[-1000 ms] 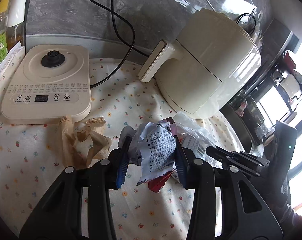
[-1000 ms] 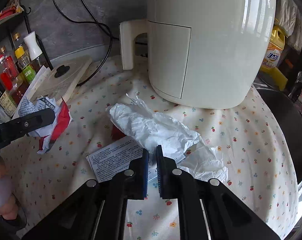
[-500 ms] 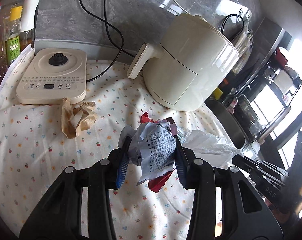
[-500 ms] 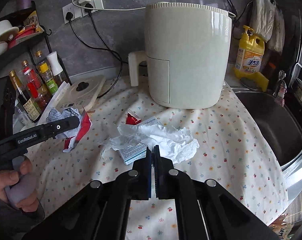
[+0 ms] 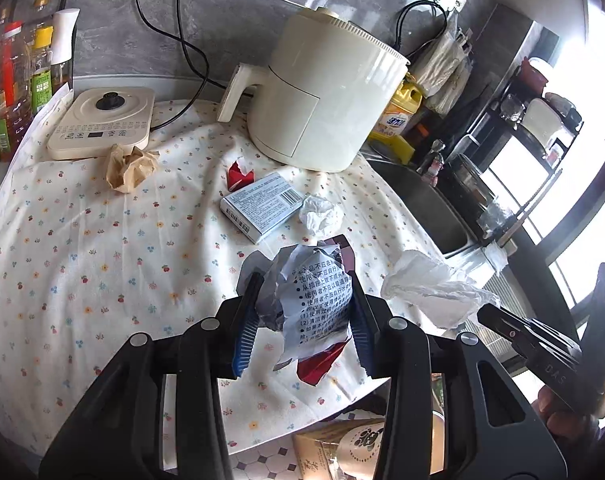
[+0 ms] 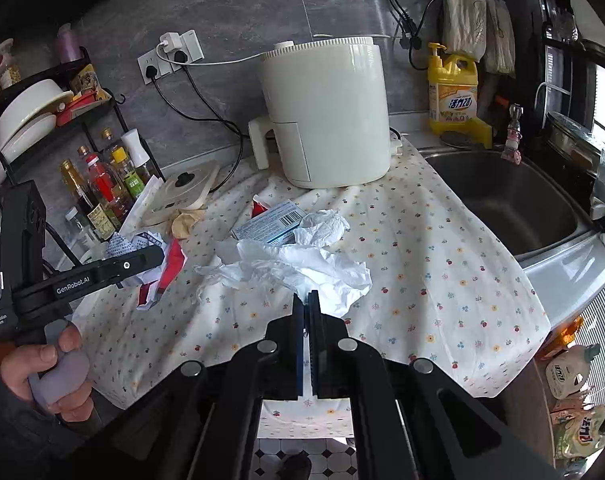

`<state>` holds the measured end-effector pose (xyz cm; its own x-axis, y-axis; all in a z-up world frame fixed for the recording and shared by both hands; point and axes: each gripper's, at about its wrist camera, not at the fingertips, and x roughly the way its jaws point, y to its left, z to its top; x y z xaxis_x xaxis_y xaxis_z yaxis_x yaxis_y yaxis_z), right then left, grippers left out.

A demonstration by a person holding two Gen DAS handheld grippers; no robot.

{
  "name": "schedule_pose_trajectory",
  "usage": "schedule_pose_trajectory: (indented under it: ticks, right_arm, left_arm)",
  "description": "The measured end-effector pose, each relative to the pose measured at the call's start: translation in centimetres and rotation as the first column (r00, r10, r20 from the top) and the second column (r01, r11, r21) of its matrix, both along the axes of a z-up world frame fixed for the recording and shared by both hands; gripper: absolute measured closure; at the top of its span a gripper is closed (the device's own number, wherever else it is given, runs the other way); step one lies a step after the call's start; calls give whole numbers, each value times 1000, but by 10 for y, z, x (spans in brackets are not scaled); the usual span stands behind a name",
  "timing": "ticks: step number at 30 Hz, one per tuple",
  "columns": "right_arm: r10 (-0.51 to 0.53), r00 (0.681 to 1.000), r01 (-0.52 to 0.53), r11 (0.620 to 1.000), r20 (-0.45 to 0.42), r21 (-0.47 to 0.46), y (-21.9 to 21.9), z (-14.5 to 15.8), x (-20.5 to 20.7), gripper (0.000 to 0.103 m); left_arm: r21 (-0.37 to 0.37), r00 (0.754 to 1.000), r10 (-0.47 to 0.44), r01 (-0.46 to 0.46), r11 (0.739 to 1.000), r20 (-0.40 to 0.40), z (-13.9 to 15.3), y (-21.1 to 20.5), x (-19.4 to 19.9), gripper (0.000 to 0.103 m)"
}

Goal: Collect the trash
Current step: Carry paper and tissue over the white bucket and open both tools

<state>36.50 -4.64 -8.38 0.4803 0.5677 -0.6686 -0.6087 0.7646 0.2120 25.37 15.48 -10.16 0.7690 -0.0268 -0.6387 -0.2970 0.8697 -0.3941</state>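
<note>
My left gripper is shut on a crumpled printed wrapper with a red underside, held above the front of the flowered cloth. It also shows in the right wrist view. My right gripper is shut on a crumpled white plastic bag, lifted off the cloth; the bag also shows in the left wrist view. On the cloth lie a blue-grey box, a white tissue wad, a red scrap and a crumpled brown paper.
A cream air fryer stands at the back, a flat cream appliance at back left, bottles beside it. A steel sink lies right, with a yellow detergent bottle behind. Packages sit on the floor.
Both grippers have pulled back and up from the table with their loads. The white bag has lifted off the blue-grey box, which now lies uncovered.
</note>
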Motion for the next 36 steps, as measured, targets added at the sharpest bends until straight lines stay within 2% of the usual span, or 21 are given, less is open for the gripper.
schedule_pose_trajectory:
  ticks: [6, 16, 28, 36]
  right_arm:
    - [-42, 999, 42, 999, -17, 8, -58, -6, -22, 100]
    - [-171, 979, 168, 985, -107, -40, -176, -49, -48, 100]
    - [-313, 925, 292, 948, -214, -126, -293, -111, -85, 99]
    - [-371, 886, 320, 923, -277, -214, -339, -160, -107, 99]
  left_arm:
    - [11, 997, -79, 79, 997, -16, -2, -62, -1, 62]
    - [-17, 976, -204, 203, 979, -82, -33, -166, 0, 62]
    - [-62, 932, -329, 323, 944, -154, -82, -271, -1, 62]
    - [-108, 891, -392, 377, 920, -229, -129, -322, -11, 62]
